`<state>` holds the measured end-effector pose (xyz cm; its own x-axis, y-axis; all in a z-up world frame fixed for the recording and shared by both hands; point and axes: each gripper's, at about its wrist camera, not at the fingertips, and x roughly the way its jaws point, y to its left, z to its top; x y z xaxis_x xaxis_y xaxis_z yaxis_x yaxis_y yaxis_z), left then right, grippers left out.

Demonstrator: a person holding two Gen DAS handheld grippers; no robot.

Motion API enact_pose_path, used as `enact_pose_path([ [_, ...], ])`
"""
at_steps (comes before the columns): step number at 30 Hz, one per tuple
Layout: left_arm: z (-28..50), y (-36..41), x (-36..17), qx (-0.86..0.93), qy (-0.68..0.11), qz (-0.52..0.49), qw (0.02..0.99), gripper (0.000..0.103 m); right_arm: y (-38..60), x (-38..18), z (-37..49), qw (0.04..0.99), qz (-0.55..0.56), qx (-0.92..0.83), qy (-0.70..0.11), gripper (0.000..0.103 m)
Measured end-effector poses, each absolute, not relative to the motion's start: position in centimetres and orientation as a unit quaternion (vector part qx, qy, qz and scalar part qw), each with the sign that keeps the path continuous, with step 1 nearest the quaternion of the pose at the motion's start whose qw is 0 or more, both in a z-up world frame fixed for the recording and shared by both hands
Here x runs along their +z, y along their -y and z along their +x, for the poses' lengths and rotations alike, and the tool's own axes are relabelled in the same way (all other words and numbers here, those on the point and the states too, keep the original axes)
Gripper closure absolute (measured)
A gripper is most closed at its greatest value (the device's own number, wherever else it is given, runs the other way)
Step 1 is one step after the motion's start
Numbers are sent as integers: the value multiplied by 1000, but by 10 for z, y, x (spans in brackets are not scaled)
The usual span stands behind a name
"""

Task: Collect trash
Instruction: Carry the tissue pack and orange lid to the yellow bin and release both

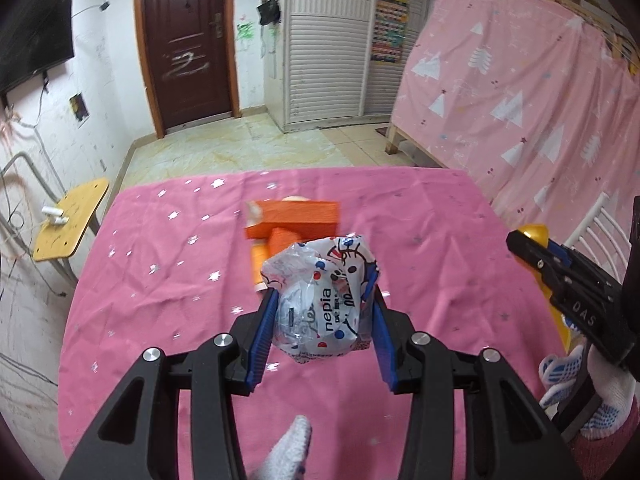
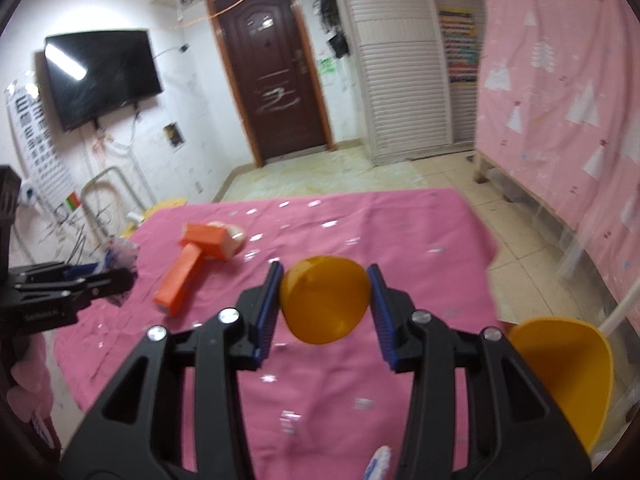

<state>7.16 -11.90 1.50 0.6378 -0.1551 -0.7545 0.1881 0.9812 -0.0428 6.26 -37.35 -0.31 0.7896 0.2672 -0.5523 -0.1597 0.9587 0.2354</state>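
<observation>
My left gripper (image 1: 322, 294) is shut on a crumpled white nepia tissue wrapper (image 1: 320, 300) and holds it above the pink tablecloth (image 1: 160, 280). My right gripper (image 2: 323, 280) is shut on the handle of a yellow dustpan (image 2: 324, 300); its scoop (image 2: 568, 376) hangs at the lower right, off the table's right edge. Orange cartons (image 1: 296, 220) lie on the cloth beyond the wrapper, also in the right wrist view (image 2: 192, 268). The right gripper shows at the right edge of the left wrist view (image 1: 528, 244), the left gripper at the left of the right wrist view (image 2: 120, 276).
A beige round object (image 2: 236, 240) sits behind the orange cartons. A small wooden stool (image 1: 68, 224) with white items stands left of the table. A pink-draped frame (image 1: 520, 100) stands to the right, a white chair (image 1: 592, 224) beside the table, tiled floor and door beyond.
</observation>
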Motion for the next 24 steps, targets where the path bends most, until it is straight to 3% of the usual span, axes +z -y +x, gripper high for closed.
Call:
enact_pose_path([
  [24, 53, 271, 32, -199, -396, 105, 890, 67, 554, -28, 14, 944, 196, -68, -258, 62],
])
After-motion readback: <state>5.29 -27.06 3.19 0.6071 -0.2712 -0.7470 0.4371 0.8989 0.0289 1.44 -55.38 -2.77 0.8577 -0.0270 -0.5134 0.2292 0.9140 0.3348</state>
